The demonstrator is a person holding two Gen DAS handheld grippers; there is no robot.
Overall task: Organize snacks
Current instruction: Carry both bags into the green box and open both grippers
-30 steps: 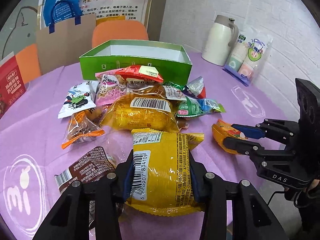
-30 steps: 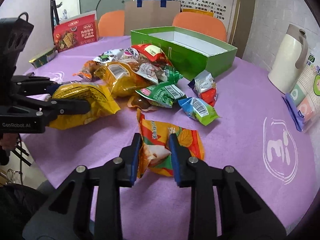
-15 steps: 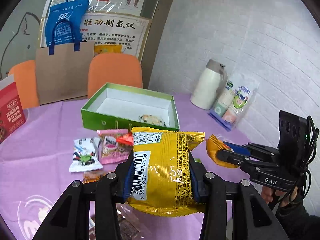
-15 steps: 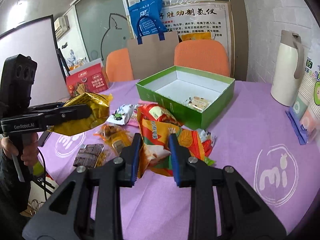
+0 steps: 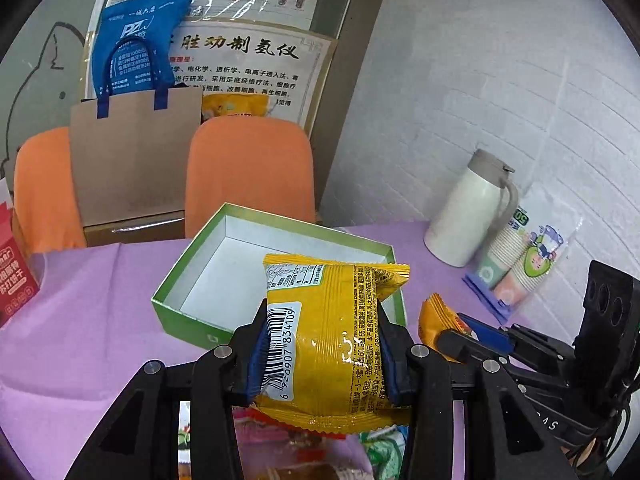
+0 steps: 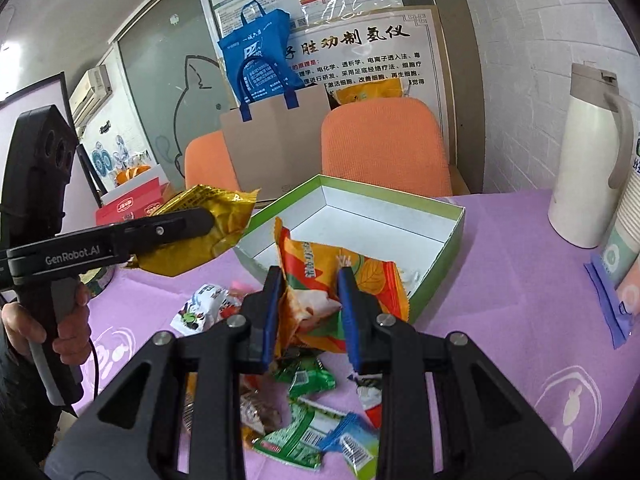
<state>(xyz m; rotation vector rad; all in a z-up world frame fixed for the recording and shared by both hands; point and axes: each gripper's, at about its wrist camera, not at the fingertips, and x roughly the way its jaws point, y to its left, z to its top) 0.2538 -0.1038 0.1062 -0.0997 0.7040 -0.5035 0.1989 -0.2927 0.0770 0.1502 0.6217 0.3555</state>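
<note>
Both clamped, left gripper (image 5: 322, 354) yellow packet (image 5: 332, 336), right gripper (image 6: 310, 312) orange packet (image 6: 320, 276)

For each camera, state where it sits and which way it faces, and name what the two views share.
Left wrist: on the left gripper, looking along its fingers over the yellow packet toward the green box; the right gripper shows at right.
Right wrist: on the right gripper, holding the orange packet, facing the same box; a hand grips the left gripper's handle.
Shared: box, both packets, thermos, orange chairs.
</note>
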